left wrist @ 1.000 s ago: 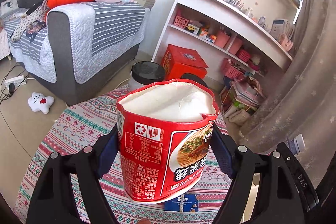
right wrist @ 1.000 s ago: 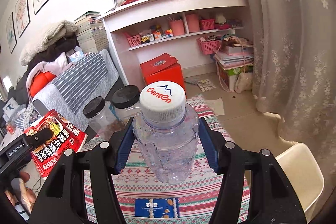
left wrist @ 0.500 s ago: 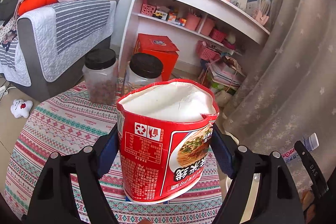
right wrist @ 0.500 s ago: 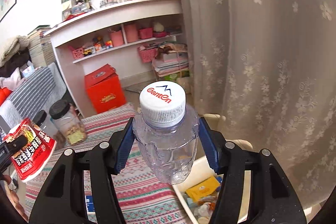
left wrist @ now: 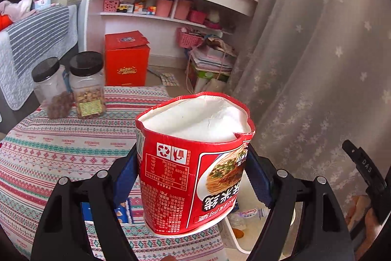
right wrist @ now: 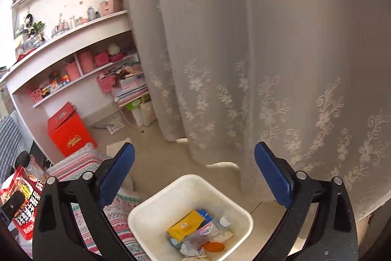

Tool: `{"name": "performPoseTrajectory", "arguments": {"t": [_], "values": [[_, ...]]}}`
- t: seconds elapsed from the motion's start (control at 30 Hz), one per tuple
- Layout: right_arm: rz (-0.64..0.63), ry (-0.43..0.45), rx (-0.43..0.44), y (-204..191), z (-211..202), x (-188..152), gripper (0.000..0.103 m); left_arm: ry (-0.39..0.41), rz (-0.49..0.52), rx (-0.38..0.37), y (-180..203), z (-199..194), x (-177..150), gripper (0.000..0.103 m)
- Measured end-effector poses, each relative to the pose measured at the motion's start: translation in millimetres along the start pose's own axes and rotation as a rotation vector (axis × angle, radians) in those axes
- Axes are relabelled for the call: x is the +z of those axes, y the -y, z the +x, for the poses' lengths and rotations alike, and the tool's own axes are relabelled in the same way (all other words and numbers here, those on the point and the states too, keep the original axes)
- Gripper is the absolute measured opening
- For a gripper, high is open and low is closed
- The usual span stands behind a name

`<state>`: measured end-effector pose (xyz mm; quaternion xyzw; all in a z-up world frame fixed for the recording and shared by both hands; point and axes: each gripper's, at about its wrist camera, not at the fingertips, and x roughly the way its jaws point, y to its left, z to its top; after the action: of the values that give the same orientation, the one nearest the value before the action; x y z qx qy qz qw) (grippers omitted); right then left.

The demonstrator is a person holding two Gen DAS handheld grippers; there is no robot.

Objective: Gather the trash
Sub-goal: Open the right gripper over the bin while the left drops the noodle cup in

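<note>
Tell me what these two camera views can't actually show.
- Noodle cup inside: left view sees it from the side, so its contents stay hidden.
- Blue packet: left view, mostly behind the cup and the left gripper.
- Trash bin near wall: right view, cut off by the bottom edge.

2 black-lidded jars (left wrist: 70, 87) stand together on the patterned tablecloth (left wrist: 48, 146); beyond, a red box (left wrist: 125, 60) (on the floor) and a floral curtain (right wrist: 268, 53).

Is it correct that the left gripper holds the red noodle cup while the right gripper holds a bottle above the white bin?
Not quite: the right wrist view shows the right gripper opening and empty above the white bin; the bottle lies inside. The left gripper holds the red noodle cup.
</note>
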<state>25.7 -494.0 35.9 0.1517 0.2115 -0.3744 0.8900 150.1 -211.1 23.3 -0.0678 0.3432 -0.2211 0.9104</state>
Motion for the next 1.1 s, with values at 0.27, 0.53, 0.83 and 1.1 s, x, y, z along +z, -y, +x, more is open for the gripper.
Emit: {"name": "performPoseTrajectory", "arguments": {"t": [0.27, 0.53, 0.83, 1.1], "values": [[0.021, -0.003, -0.101, 35.4, 6.9, 5.1, 0.096, -0.053, 0.046, -0.095, 68.4, 22.7, -25.0, 0.077], [0.034, -0.003, -0.157, 52.6, 11.6, 8.3, 0.096, -0.103, 0.088, -0.177, 117.9, 45.5, -40.9, 0.077], [0.066, -0.008, -0.183, 59.7, 13.1, 10.2, 0.096, -0.200, 0.164, -0.230, 149.8, 79.2, -47.9, 0.089], [0.027, -0.025, -0.159, 36.6, 13.8, 8.4, 0.096, -0.222, 0.222, -0.160, 119.9, 81.6, -45.1, 0.093]]}}
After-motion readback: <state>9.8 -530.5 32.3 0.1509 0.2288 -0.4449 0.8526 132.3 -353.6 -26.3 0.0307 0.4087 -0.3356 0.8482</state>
